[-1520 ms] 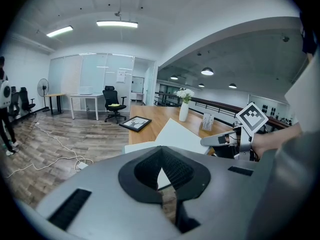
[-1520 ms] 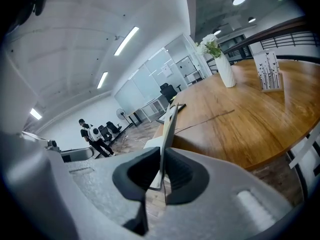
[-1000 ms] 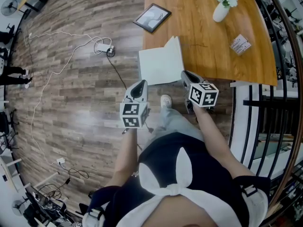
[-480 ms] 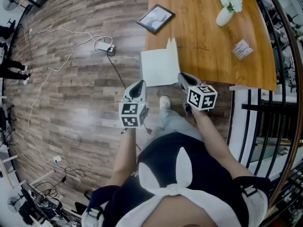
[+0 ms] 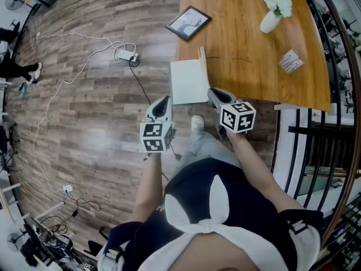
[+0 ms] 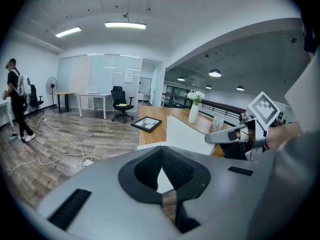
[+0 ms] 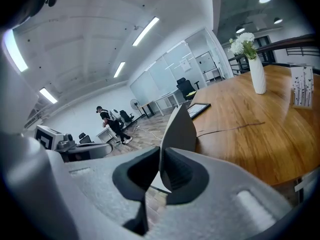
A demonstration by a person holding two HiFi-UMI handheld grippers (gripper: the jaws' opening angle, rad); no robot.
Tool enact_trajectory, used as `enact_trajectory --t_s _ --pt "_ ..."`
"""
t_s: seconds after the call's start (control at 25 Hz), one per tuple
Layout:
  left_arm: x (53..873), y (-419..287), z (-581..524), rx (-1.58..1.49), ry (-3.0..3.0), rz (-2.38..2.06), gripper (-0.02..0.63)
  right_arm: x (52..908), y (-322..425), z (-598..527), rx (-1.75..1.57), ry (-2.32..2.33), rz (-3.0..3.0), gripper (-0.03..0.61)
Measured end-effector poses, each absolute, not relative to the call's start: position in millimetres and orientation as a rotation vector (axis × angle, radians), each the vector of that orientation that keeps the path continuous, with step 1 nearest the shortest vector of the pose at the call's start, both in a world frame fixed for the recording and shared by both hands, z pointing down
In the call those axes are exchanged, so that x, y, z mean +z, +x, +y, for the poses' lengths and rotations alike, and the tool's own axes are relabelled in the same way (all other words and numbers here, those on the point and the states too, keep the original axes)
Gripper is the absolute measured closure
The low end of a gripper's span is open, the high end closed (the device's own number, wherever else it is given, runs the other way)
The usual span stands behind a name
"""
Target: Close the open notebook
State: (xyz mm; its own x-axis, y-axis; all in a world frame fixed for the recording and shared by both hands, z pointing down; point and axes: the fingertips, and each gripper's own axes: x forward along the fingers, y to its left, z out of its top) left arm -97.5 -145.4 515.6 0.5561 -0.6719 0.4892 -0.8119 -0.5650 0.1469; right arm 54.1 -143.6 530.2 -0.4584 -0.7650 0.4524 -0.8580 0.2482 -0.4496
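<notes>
**Notebook.** The notebook (image 5: pixel 188 82) lies at the near left corner of the wooden table (image 5: pixel 248 49). In the head view its long axis and spine run from 12 to 6 o'clock. One leaf lies flat with its blank face up, and its 9 o'clock edge juts past the table's left edge over the floor (image 5: pixel 101 123). The other leaf (image 5: pixel 201 60) stands almost upright on the spine side. It is seen edge on, so it may be the cover or a sheaf of pages.

**Clearance.**
- 12 o'clock of the notebook: a picture frame (image 5: pixel 189 22) lies near it.
- 1 to 3 o'clock: a vase (image 5: pixel 271 16) and a card (image 5: pixel 290 61) stand well apart from it, with bare tabletop between.
- 9 o'clock: a cable (image 5: pixel 84 66) trails on the floor.
- Beyond the table's right edge: a railing (image 5: pixel 316 151).

**Hands.**
- The right gripper (image 5: pixel 213 95) reaches toward 11 o'clock and slopes downward. Its jaws are clamped on the near edge of the standing leaf.
- The left gripper (image 5: pixel 163 102) hovers over the floor at 8 o'clock of the notebook, apart from it. It points toward 12 o'clock, with its jaws together and nothing between them.
</notes>
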Motion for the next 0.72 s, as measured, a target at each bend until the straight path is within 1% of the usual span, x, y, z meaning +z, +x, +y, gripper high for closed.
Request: enact_trajectory --t_s 0.72 --pt "526 -107 -144 0.551 2.392 -1.25 0.597 532 22 -151 0.99 1.433 -2.423 0.546"
